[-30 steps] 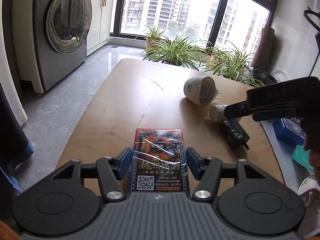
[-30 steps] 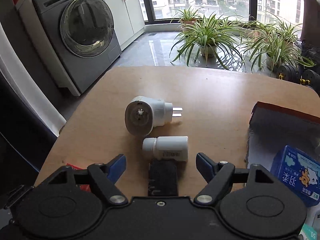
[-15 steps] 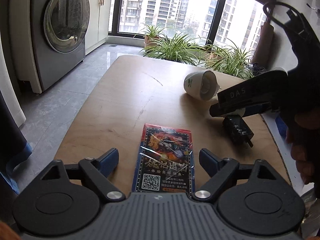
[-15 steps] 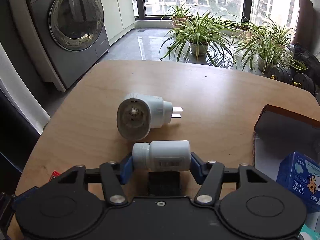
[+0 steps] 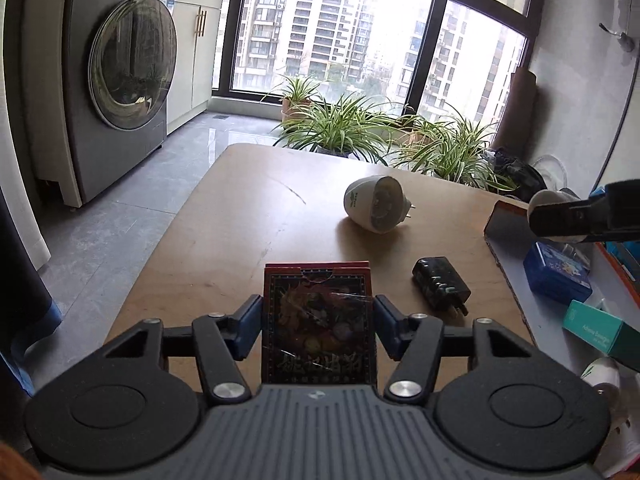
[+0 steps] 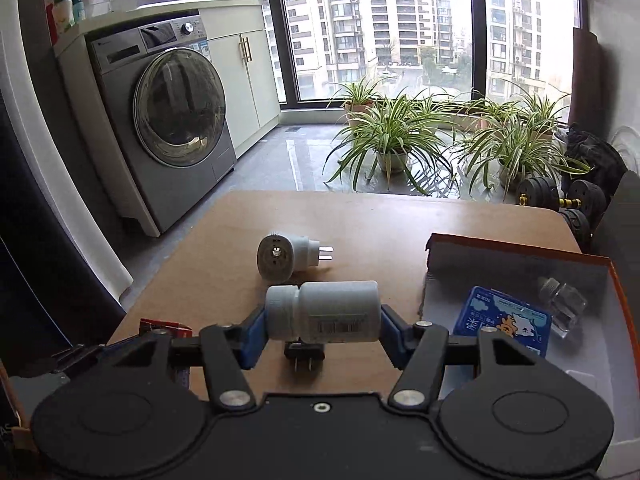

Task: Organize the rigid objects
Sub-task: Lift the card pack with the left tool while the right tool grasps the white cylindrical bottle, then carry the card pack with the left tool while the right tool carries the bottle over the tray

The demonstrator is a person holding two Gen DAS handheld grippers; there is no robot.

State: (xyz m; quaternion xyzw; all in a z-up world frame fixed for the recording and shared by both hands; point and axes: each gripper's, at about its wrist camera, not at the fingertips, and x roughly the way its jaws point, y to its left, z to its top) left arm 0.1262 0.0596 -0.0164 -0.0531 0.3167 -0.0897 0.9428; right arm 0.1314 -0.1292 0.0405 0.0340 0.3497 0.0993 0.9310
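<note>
Daylight from windows (image 5: pixel 348 36), glass overexposed; soft shadows; fisheye-bent edges; near foreground slightly blurred.

This is a home, in a laundry room high up in a flat. A washing machine (image 6: pixel 176 120) stands by white cupboards (image 6: pixel 248 76). Potted plants (image 6: pixel 394 136) sit under big windows (image 6: pixel 376 28) facing tall apartment blocks.

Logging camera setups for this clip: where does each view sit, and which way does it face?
Left wrist: on the left gripper, facing along the table toward the windows; jaws shut on a card pack; the right gripper enters at right.
Right wrist: on the right gripper, facing likewise; jaws shut on a white bottle.
Shared: white plug adapter, black charger, washing machine.
</note>
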